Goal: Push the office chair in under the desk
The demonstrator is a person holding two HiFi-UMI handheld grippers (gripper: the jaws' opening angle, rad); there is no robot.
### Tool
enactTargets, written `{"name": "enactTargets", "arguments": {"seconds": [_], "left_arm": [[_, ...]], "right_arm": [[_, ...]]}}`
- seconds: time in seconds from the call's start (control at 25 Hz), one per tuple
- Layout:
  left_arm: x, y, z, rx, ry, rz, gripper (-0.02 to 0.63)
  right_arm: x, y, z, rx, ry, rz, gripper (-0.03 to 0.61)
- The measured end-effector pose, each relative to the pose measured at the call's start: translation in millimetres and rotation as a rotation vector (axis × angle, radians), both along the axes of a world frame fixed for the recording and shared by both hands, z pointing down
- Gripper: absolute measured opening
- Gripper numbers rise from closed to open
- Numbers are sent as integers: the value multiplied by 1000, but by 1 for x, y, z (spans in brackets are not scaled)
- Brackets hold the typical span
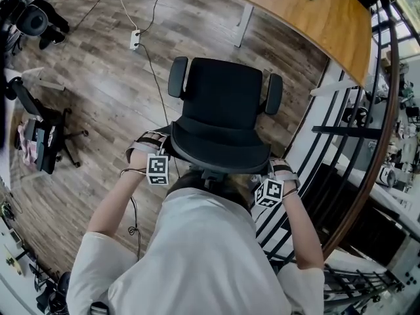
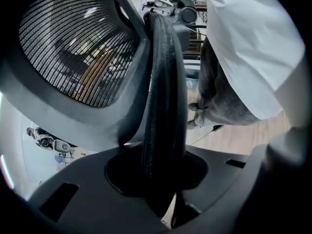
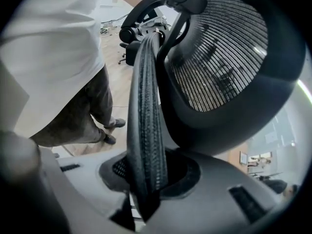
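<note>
Btwn L gripper (image 1: 163, 153), R gripper (image 1: 271, 170) jaws: chair backrest rim (image 1: 216, 159), clamped.

The office chair (image 1: 220, 126) pairs a matt black cloth seat (image 1: 223, 90) with a ribbed mesh panel (image 3: 219, 52) framed in smooth matt grey plastic, while beyond it the desk (image 1: 315, 18) shows smooth warm wood and the floor (image 1: 111, 77) around it matt grainy planks.
</note>
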State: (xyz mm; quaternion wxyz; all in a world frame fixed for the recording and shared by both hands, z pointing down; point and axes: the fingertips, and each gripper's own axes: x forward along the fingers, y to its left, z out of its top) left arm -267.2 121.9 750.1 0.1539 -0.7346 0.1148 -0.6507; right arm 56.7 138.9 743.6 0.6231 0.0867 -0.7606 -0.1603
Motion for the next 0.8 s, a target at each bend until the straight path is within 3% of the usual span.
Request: {"name": "enactTargets", "arguments": {"seconds": [0.8], "left_arm": [[-5, -76, 2, 22, 1, 77, 86]], "right_arm": [[-6, -54, 4, 9, 4, 132, 106]]}}
